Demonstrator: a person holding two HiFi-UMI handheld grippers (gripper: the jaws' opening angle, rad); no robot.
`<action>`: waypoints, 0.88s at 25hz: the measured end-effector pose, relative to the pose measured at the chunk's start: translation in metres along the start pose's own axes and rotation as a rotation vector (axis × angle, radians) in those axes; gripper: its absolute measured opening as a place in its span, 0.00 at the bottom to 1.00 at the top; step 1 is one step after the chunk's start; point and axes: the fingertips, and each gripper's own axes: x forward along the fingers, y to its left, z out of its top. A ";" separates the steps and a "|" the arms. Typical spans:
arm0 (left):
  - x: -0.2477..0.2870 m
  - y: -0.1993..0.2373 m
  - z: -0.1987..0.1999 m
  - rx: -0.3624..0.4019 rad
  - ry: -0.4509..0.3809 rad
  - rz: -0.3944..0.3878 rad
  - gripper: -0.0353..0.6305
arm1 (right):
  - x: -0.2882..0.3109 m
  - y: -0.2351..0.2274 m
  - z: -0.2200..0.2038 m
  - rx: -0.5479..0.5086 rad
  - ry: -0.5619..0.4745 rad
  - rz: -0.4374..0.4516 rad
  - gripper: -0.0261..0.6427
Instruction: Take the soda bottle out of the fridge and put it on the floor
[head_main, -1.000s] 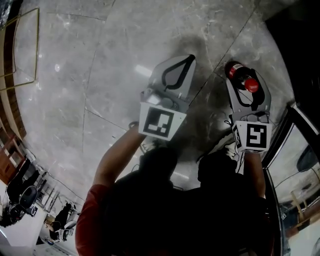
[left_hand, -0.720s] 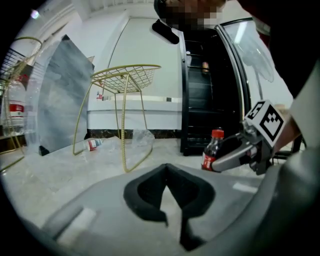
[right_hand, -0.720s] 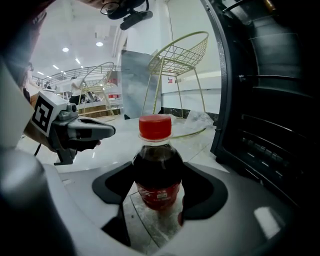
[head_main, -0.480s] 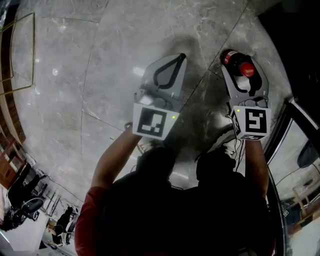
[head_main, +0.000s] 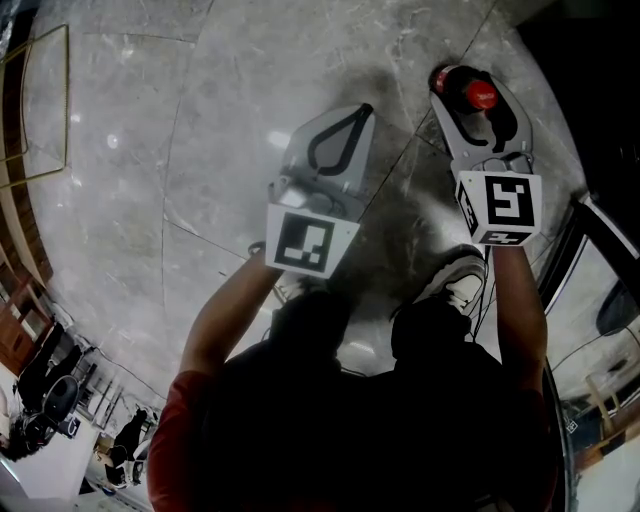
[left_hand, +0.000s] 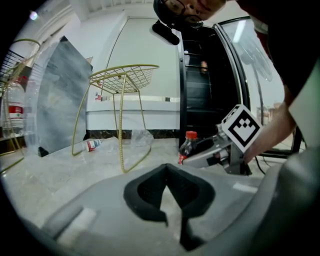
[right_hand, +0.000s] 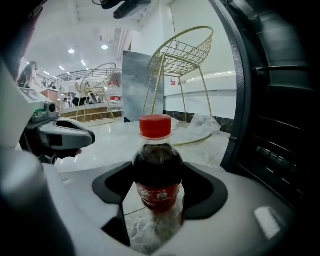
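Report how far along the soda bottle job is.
Done: the soda bottle is out of the fridge, low over the marble floor. In hand: the right hand-held gripper is clamped on it; the left hand-held gripper is shut, empty. Left: setting it down, if not yet touching, and releasing.

Seen from my remote station, the floor (head_main: 150, 150) is polished grey marble, glossy under lamp glare. The soda bottle (right_hand: 157, 172) is clear, smooth plastic with a red plastic cap. The right gripper (head_main: 468, 85) has a matt grey plastic shell, and its pads (right_hand: 202, 192) are matt black. The wire stand (left_hand: 125, 80) is gold-coloured metal.
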 end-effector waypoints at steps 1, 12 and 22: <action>0.000 -0.001 0.000 0.004 0.000 -0.003 0.05 | 0.001 -0.001 0.000 0.009 -0.005 -0.002 0.49; 0.003 -0.009 -0.004 0.002 0.006 -0.022 0.05 | 0.005 -0.002 0.003 0.020 -0.087 -0.032 0.49; 0.001 -0.004 -0.004 -0.021 0.006 -0.001 0.05 | 0.005 0.001 0.003 0.007 -0.089 -0.017 0.51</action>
